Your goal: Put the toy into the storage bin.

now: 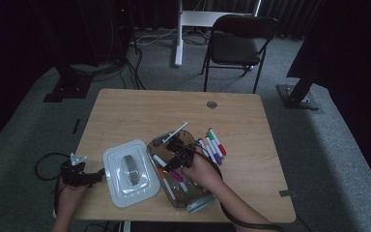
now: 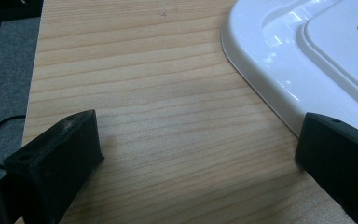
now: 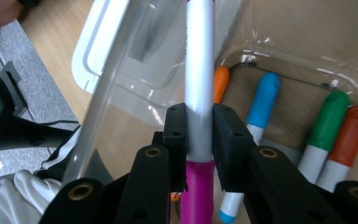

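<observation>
My right gripper [image 3: 199, 135] clamps a white-barrelled marker with a magenta cap [image 3: 199, 70] over the clear plastic box [image 3: 303, 60]

Its black jaws pinch the smooth round barrel just above the cap; below it, in the glossy, round-cornered box, lie markers capped orange [image 3: 221, 80], blue [image 3: 265, 93], green [image 3: 333, 109] and red-orange [image 3: 354, 123]. My left gripper [image 2: 198, 154] rests with blocky matte jaws spread wide on the pale wood-grain table [image 2: 158, 102], holding nothing, one jaw at the rim of the glossy white plastic lid [image 2: 279, 56]
</observation>
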Tool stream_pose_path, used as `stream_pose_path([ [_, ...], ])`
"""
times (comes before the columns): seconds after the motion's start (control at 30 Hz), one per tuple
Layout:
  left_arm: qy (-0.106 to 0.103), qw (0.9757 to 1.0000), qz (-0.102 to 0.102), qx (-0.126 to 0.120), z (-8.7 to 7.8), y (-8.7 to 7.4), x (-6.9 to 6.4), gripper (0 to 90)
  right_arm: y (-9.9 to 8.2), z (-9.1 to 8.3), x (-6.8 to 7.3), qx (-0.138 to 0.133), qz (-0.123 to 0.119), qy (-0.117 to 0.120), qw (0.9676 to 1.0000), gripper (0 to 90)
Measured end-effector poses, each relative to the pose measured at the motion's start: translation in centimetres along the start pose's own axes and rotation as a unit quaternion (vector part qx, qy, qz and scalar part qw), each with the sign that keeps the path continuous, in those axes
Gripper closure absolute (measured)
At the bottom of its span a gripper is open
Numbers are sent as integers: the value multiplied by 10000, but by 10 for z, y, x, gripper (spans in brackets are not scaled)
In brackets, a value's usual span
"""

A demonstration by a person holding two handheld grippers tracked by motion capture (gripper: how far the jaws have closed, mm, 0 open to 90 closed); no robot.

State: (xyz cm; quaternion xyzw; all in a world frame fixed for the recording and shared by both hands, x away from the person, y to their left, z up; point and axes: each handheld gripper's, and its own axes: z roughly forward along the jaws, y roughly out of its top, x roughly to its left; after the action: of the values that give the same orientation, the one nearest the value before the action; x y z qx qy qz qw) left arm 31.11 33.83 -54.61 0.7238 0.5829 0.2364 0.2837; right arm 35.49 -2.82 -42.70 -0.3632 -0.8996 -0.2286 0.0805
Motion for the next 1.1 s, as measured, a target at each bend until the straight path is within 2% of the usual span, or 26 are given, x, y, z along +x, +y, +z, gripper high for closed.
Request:
stream_pose_path([
  [0.2, -1, 10000, 8, 7, 0, 0, 0, 5, 4, 19, -4, 312, 18, -154, 9994, 764],
  [0.47, -4, 10000, -3, 8, 0, 0, 0, 5, 3, 39, -8, 723, 75, -230, 9971, 764],
  [0.77, -4, 10000, -3, 7, 0, 0, 0, 5, 6, 59, -8, 1165, -30, -547, 9917, 760],
  [0.97, -4, 10000, -3, 7, 0, 0, 0, 5, 7, 65, -5, 1343, -111, -466, 9898, 742],
  [1.03, -4, 10000, -2, 8, 0, 0, 0, 5, 7, 64, -4, 1354, -119, -439, 9898, 719],
  [1.1, -4, 10000, -3, 7, 0, 0, 0, 5, 6, 61, -5, 1258, -96, -384, 9913, 714],
])
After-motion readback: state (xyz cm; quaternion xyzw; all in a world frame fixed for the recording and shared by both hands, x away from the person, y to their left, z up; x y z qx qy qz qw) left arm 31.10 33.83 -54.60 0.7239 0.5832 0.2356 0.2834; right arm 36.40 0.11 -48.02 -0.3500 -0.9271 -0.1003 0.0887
